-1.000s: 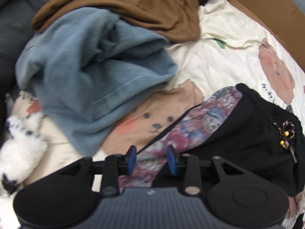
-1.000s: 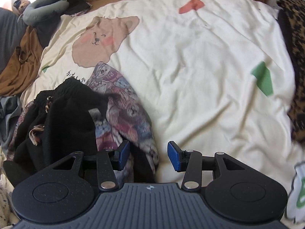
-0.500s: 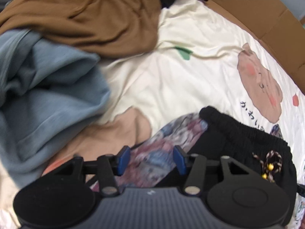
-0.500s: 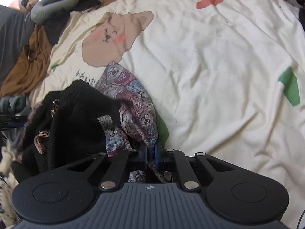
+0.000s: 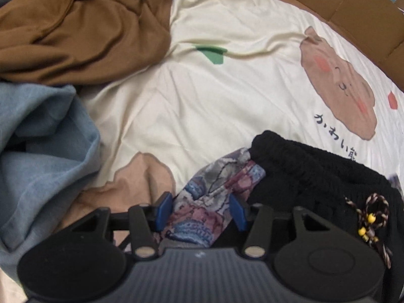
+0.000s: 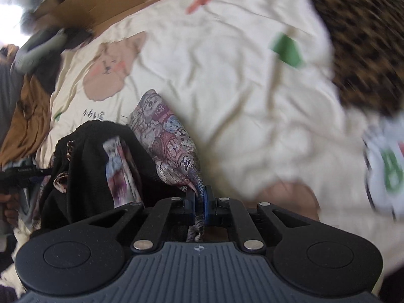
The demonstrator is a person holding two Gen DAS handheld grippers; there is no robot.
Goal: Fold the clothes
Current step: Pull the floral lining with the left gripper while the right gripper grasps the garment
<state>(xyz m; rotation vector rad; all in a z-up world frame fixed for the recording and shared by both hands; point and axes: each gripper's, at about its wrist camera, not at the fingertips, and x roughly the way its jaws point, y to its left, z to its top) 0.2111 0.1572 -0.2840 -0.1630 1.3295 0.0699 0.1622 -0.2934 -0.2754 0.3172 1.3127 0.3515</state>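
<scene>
A garment of patterned pink, blue and grey knit [image 5: 214,197] with a black ribbed part [image 5: 303,174] lies crumpled on a cream bedsheet [image 5: 202,96]. My left gripper [image 5: 200,210] stands open, its blue pads on either side of the patterned fabric. In the right wrist view the same patterned knit [image 6: 169,141] rises off the sheet, and my right gripper [image 6: 199,199] is shut on a pinched corner of it. The black part [image 6: 85,156] hangs to the left, with a braided cord [image 5: 371,217] and yellow beads on it.
A brown garment [image 5: 75,25] and a light blue one [image 5: 43,146] are heaped at the left. A leopard-print fabric [image 6: 361,38] lies at the right. Cardboard [image 5: 341,7] borders the far side of the bed. The other gripper and a hand [image 6: 10,184] show at the left edge.
My right gripper closed on the patterned knit and has lifted it toward the right. My left gripper slid right along the garment, away from the blue heap, and stayed open.
</scene>
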